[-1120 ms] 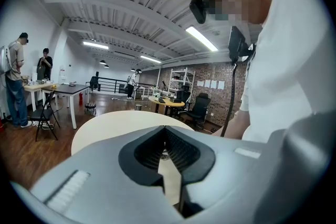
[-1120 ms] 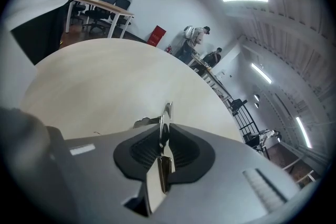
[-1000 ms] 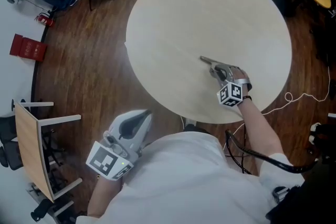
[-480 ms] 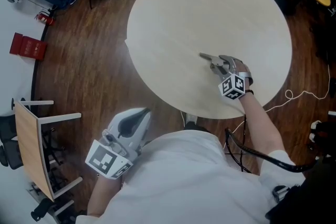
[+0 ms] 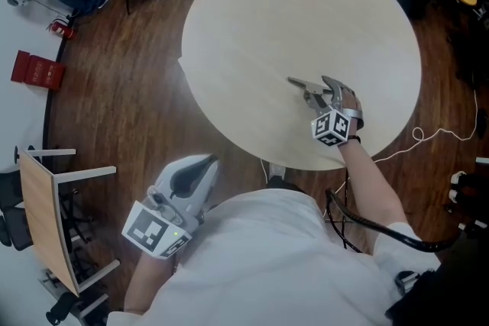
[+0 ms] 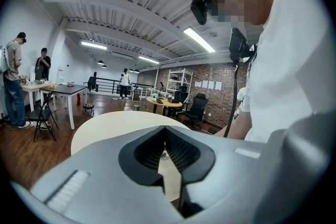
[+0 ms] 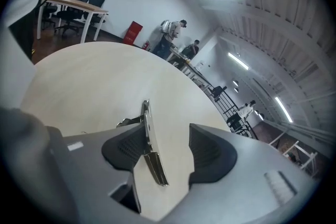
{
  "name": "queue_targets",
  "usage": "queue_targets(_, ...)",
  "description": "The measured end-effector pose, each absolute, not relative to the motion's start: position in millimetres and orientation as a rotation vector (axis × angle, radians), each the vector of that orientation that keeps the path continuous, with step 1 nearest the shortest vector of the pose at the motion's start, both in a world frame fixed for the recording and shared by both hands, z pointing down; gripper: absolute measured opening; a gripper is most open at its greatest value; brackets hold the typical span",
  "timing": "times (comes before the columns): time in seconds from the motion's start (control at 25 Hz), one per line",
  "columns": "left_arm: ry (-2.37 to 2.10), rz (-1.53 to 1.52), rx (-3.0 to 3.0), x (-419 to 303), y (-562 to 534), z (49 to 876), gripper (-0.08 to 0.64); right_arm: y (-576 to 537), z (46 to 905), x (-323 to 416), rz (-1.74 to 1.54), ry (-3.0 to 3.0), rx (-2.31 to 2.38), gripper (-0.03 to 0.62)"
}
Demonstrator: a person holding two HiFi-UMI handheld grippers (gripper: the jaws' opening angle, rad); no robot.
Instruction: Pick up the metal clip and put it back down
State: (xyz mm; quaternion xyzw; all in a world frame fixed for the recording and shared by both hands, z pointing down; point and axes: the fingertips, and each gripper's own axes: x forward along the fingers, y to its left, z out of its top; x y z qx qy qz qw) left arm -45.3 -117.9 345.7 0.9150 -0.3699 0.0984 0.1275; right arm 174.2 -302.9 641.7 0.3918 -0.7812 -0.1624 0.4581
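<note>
The right gripper view shows the right gripper [image 7: 168, 144] with its jaws spread, and the metal clip [image 7: 149, 145] is seen between them. The clip is pressed by nothing on the right-hand side: it leans against the left-hand pad [image 7: 125, 148] only, and a clear gap is left to the other pad. Its far end is carried out past the jaw tips over the round table [image 7: 100, 76]. In the head view, the right gripper [image 5: 325, 92] is found low over the near right part of the table [image 5: 290, 11], with the metal clip [image 5: 304, 85] reaching out ahead of its tips towards the table's middle. Compared with a second ago, this gripper is placed a little farther forward over the table top, and its marker cube is drawn slightly away from the table edge; the clip is kept in the same place relative to the jaws. The left gripper [image 5: 197, 173] is held off the table, close to the person's body, much as before. In the left gripper view, the left gripper [image 6: 165, 136] is seen with its jaws brought together at the tips, and nothing is caught between them.
</note>
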Motion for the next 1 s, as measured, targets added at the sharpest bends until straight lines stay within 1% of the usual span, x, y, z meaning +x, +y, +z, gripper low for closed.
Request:
queue_targets(0.08, -1.061, 0.286, 2.67, -41.8, -118.6, 346.0, 0.0, -298.3, 646.3, 174.0, -0.436, -1.894, 0.973, 0.251)
queue_targets(0.2, -1.033, 0.306, 2.683, -39.1, -116.2, 345.9, 0.0, -288.0, 658.6, 171.8, -0.522, -1.84, 0.972, 0.325)
queue_targets(0.32, -1.001, 0.323, 2.702, -43.2, -116.3, 346.4, 0.0, -287.1, 654.2, 166.0, -0.578, -1.831, 1.041, 0.319)
queue_targets(0.52, -0.964, 0.325, 2.724, -52.4, -117.0, 359.7, 0.0, -277.6, 634.8, 157.4, -0.549, -1.87, 1.144, 0.328)
queue_targets(0.68, -0.887, 0.307, 2.783, -57.1, -109.7, 362.1, 0.0, -260.7, 583.0, 156.3, -0.531, -1.909, 1.27, 0.325)
queue_targets(0.76, -0.864, 0.281, 2.804, -63.8, -98.2, 356.8, 0.0, -238.5, 553.8, 155.2, -0.507, -1.937, 1.324, 0.321)
queue_targets(0.84, -0.846, 0.253, 2.83, -69.6, -86.5, 349.5, 0.0, -214.9, 522.3, 155.2, -0.492, -1.962, 1.368, 0.3)
queue_targets(1.0, -0.787, 0.211, 2.873, -88.3, -50.4, 339.3, 0.0, -147.5, 475.4, 151.6, -0.37, -2.03, 1.492, 0.299)
